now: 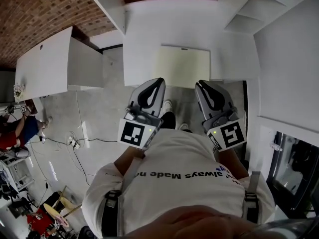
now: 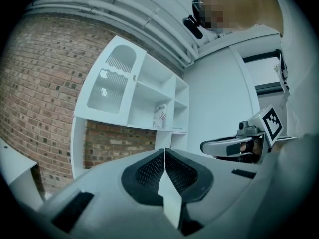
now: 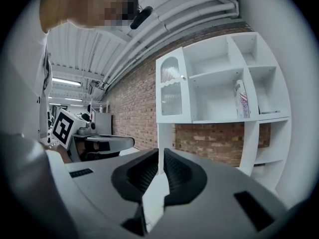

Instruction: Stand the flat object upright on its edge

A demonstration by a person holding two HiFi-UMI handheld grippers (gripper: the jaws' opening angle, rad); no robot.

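Observation:
A flat, pale yellow-green board (image 1: pixel 183 66) lies on the white table (image 1: pixel 144 39) in front of me in the head view. Both grippers are held close to my chest, above the floor and short of the table's near edge. My left gripper (image 1: pixel 159 80) is shut with nothing between its pads, and so is my right gripper (image 1: pixel 201 83). In the left gripper view the left gripper (image 2: pixel 164 151) has its jaws pressed together, with the right gripper (image 2: pixel 230 146) beside it. The right gripper view shows the right gripper (image 3: pixel 160 152) shut and tilted up towards a shelf; the board is out of both gripper views.
A white shelf unit (image 3: pixel 224 83) stands against a brick wall (image 1: pixel 35 14) behind the table. Another white desk (image 1: pixel 50 63) sits at the left and a white cabinet (image 1: pixel 289 68) at the right. Cables (image 1: pixel 75 143) lie on the floor. A person (image 1: pixel 12 133) sits far left.

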